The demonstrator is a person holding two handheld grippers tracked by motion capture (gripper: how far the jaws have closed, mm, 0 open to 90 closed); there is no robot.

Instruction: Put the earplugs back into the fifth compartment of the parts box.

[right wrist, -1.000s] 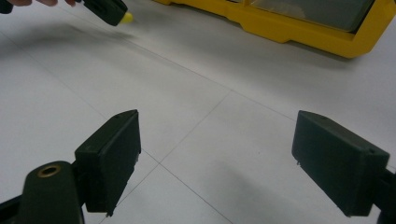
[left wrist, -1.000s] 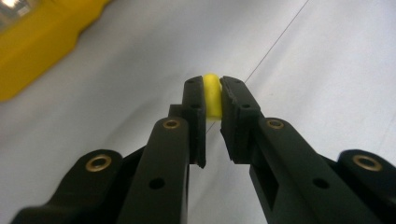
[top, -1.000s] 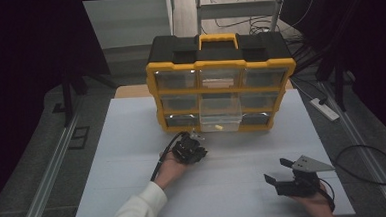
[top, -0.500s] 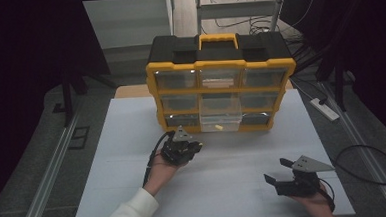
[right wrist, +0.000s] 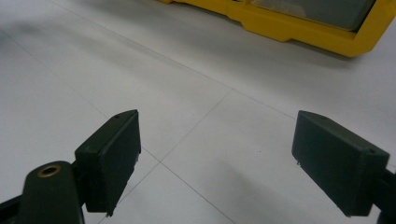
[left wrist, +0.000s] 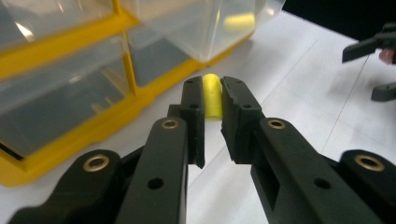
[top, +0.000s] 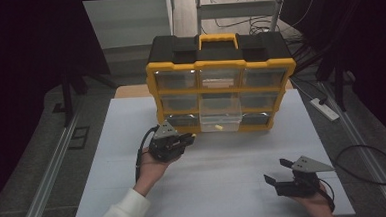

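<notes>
Yellow piece: I am gripping a small yellow piece (left wrist: 212,95) between the jaws of my left gripper (left wrist: 212,100); its rounded end is sticking out just past the fingertips. In the high view it is showing as a pale speck at the tip of that gripper (top: 188,137).
Left gripper: its jaws are standing nearly closed, pinching the yellow piece from both sides. My left hand (top: 151,165) is holding it above the white table (top: 224,172), tips pointing toward the organizer.
Open drawer: just ahead of my left gripper a clear drawer (top: 220,114) is standing pulled out of the organizer's bottom row; another yellow piece (left wrist: 238,21) is lying inside it, seen through the clear wall.
Organizer: a yellow and black box of clear drawers (top: 221,84) is standing upright beyond my left gripper, at the far side of the table; its yellow frame (left wrist: 60,126) is running just beside my left jaw.
Right gripper: I am holding my right gripper (top: 280,171) well apart from the left one, low over the near right part of the table. Its jaws (right wrist: 215,163) are standing wide open with nothing between them, bare tabletop below.
</notes>
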